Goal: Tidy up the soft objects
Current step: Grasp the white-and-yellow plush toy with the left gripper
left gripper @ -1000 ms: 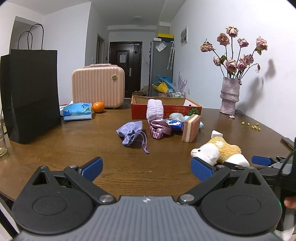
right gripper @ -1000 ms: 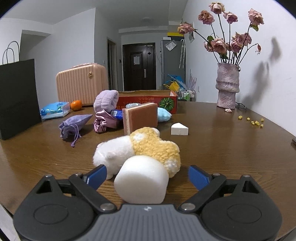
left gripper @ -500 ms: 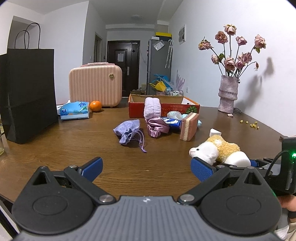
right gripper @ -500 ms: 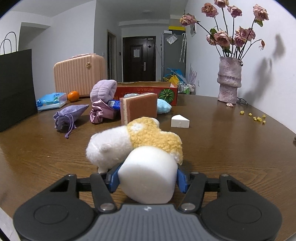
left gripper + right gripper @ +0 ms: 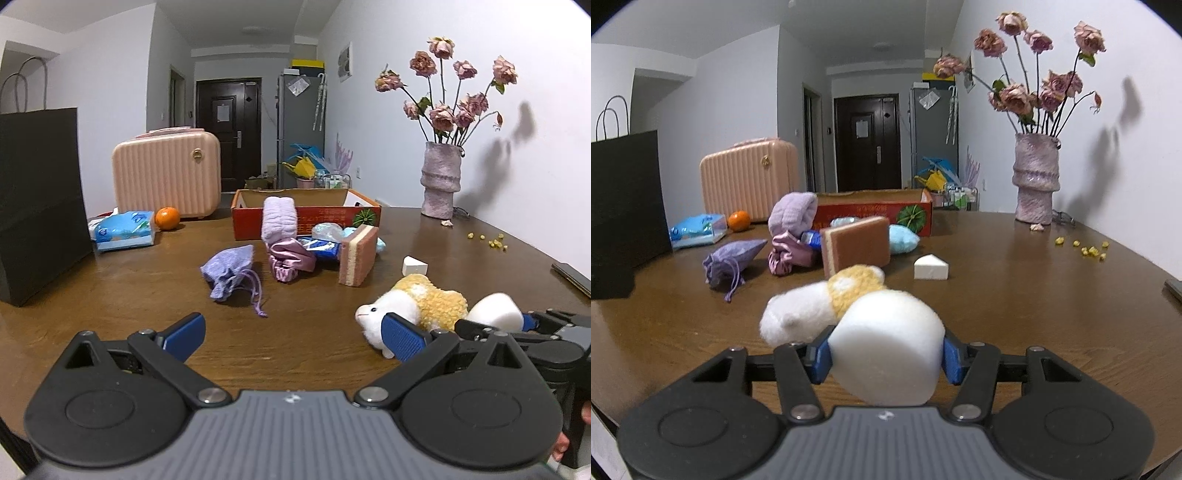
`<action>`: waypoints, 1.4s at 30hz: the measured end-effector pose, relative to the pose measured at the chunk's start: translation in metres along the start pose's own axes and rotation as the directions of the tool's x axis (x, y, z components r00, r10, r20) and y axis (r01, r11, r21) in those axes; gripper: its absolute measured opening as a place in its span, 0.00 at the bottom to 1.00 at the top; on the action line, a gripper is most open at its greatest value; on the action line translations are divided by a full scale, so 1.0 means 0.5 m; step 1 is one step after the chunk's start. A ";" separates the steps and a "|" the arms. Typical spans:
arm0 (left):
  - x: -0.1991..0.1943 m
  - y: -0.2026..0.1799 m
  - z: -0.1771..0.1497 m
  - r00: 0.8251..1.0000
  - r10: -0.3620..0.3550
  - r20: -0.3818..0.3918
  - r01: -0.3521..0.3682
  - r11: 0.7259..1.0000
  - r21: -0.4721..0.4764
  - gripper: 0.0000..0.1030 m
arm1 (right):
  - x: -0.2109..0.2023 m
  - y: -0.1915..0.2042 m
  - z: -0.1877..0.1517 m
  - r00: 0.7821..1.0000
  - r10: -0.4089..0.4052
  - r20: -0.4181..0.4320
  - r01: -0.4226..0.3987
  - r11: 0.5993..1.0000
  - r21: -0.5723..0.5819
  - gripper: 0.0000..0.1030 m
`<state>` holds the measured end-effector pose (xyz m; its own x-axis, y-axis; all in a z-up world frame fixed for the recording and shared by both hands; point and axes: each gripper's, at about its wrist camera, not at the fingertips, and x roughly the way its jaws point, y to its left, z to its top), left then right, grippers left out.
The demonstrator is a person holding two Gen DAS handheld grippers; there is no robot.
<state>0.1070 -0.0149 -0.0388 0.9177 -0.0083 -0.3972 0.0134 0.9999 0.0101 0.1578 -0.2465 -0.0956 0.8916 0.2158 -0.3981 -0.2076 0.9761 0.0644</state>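
Right gripper (image 5: 886,356) clamped on the white foam cylinder (image 5: 888,345), blue pads pressing both flanks; the cylinder sits low over the table (image 5: 1015,295), just in front of the plush toy (image 5: 812,310). Left gripper (image 5: 291,332) open, holding nothing, pointed at the purple drawstring pouch (image 5: 229,271). Step in hand looks like the pickup. Next probably a lift and carry, likely to the red cardboard box (image 5: 875,212) beyond the sponge (image 5: 857,245), without squashing the foam.
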 end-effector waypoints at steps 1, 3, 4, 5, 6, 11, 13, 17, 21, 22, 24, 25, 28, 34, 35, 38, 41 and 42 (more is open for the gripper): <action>0.005 -0.005 0.003 1.000 -0.003 -0.001 0.003 1.000 0.006 1.00 | -0.003 -0.004 0.003 1.000 -0.002 0.005 0.002 1.000 -0.001 0.54; 0.016 -0.013 0.008 1.000 -0.007 -0.006 0.008 1.000 0.014 1.00 | -0.004 -0.011 0.008 1.000 -0.012 0.008 0.012 1.000 -0.007 0.54; 0.023 -0.019 0.011 1.000 -0.009 -0.011 0.009 1.000 0.019 1.00 | -0.003 -0.014 0.010 1.000 -0.017 0.008 0.017 1.000 -0.008 0.54; 0.030 -0.023 0.015 1.000 -0.012 -0.015 0.012 1.000 0.023 1.00 | -0.003 -0.019 0.012 1.000 -0.020 0.009 0.020 1.000 -0.008 0.54; 0.037 -0.028 0.018 1.000 -0.016 -0.019 0.016 1.000 0.027 1.00 | -0.003 -0.023 0.014 1.000 -0.022 0.010 0.022 1.000 -0.008 0.54; 0.076 -0.053 0.031 0.999 -0.033 -0.039 0.035 0.998 0.054 1.00 | 0.000 -0.045 0.023 0.999 -0.028 0.017 0.028 1.000 -0.002 0.54; 0.090 -0.061 0.033 0.998 -0.035 -0.051 0.038 0.997 0.060 1.00 | 0.003 -0.052 0.026 0.999 -0.033 0.018 0.033 0.999 -0.006 0.54; 0.122 -0.082 0.040 0.996 -0.044 -0.071 0.050 0.996 0.077 1.00 | 0.010 -0.067 0.031 0.999 -0.033 0.019 0.033 0.999 -0.009 0.54; 0.155 -0.102 0.046 0.994 -0.055 -0.093 0.064 0.993 0.094 1.00 | 0.020 -0.082 0.038 0.999 -0.034 0.014 0.034 0.999 -0.006 0.54; 0.163 -0.107 0.047 0.993 -0.058 -0.099 0.068 0.993 0.100 1.00 | 0.021 -0.085 0.040 0.999 -0.035 0.014 0.035 0.999 -0.004 0.54; 0.178 -0.116 0.048 0.992 -0.067 -0.111 0.079 0.991 0.109 1.00 | 0.025 -0.094 0.043 0.999 -0.035 0.016 0.035 0.999 0.001 0.54; 0.187 -0.120 0.049 0.990 -0.073 -0.118 0.086 0.990 0.114 1.00 | 0.028 -0.098 0.044 0.999 -0.037 0.016 0.037 0.999 0.004 0.54; 0.208 -0.132 0.047 0.988 -0.079 -0.135 0.097 0.986 0.133 1.00 | 0.037 -0.108 0.045 0.999 -0.042 0.014 0.042 0.999 0.008 0.54; 0.251 -0.154 0.038 0.980 -0.082 -0.184 0.116 0.976 0.185 1.00 | 0.060 -0.125 0.048 0.999 -0.036 -0.003 0.037 0.999 0.019 0.54; 0.259 -0.158 0.036 0.978 -0.081 -0.195 0.120 0.973 0.199 1.00 | 0.064 -0.127 0.048 0.999 -0.036 -0.006 0.036 0.999 0.018 0.54; 0.281 -0.169 0.031 0.972 -0.084 -0.221 0.136 0.963 0.232 1.00 | 0.077 -0.133 0.051 0.999 -0.034 -0.013 0.034 0.999 0.018 0.54; 0.298 -0.179 0.022 0.965 -0.095 -0.246 0.159 0.953 0.256 1.00 | 0.090 -0.141 0.053 0.999 -0.024 -0.027 0.025 0.999 0.029 0.55; 0.304 -0.184 0.020 0.963 -0.095 -0.251 0.162 0.951 0.265 1.00 | 0.093 -0.143 0.053 0.999 -0.024 -0.029 0.024 0.999 0.029 0.55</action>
<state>0.2491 -0.1081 -0.0910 0.7833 -0.0992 -0.6136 0.2669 0.9452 0.1879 0.2247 -0.3055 -0.0946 0.8842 0.1920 -0.4258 -0.1738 0.9814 0.0815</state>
